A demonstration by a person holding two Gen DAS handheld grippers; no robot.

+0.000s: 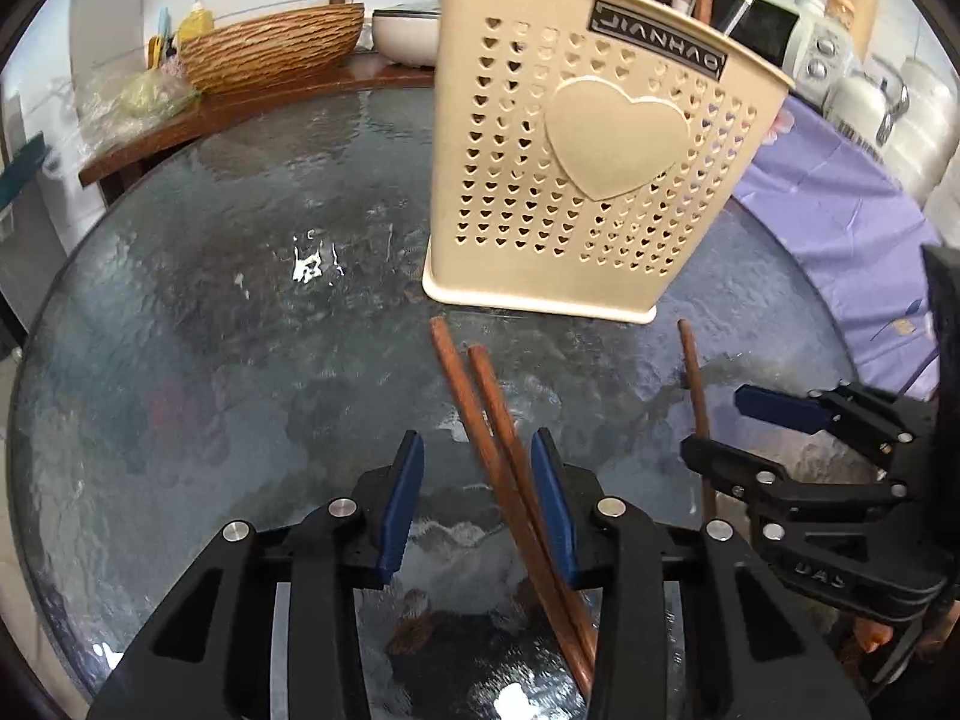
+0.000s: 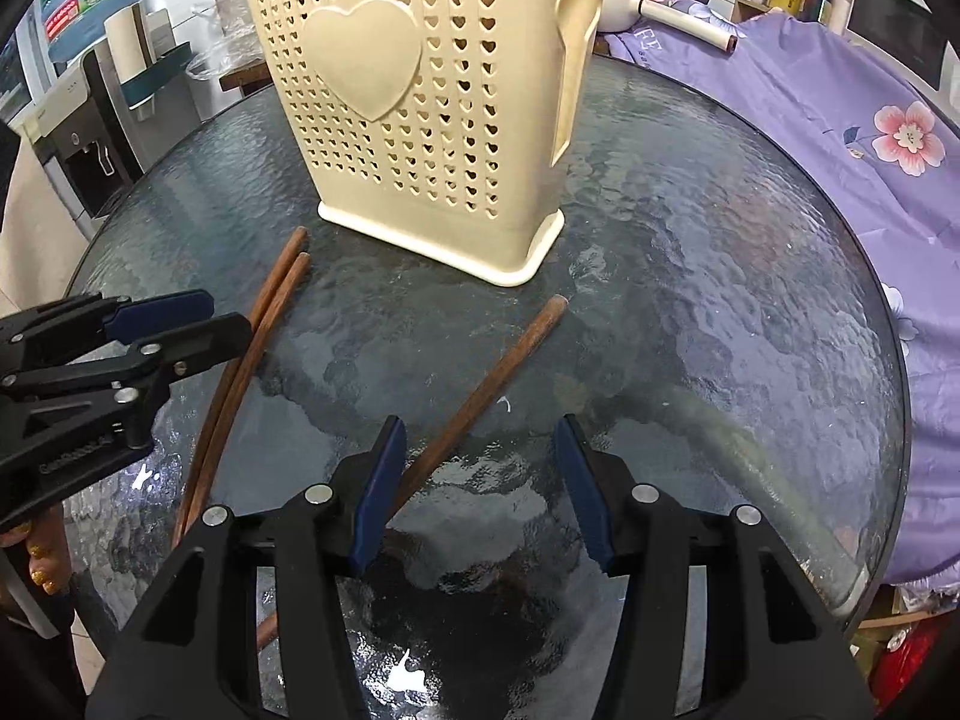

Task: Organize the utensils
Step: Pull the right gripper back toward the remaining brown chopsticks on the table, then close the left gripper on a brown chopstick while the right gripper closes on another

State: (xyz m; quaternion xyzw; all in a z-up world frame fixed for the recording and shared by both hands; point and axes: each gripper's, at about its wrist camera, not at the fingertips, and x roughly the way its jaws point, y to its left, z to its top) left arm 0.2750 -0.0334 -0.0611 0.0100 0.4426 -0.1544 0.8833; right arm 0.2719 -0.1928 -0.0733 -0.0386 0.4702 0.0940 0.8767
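The left gripper [image 1: 474,504], low centre, stands unclenched astride a pair of chopsticks [image 1: 504,456] lying on the glass table [image 1: 210,360], ready to pinch. The right gripper [image 2: 480,492] is also released; a single chopstick [image 2: 486,396] lies beside its left pad, below the holder [image 2: 420,120].

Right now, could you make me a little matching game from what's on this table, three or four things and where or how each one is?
Things:
1. holder
2. pair of chopsticks
3. single chopstick
4. purple cloth

Places or states:
A. lying between the open fingers of the right gripper
B. standing upright at the far side of the glass table
C. draped beside the table, with a pink flower on it
D. lying side by side between the fingers of the left gripper

Pairs: 1-B, 2-D, 3-A, 4-C
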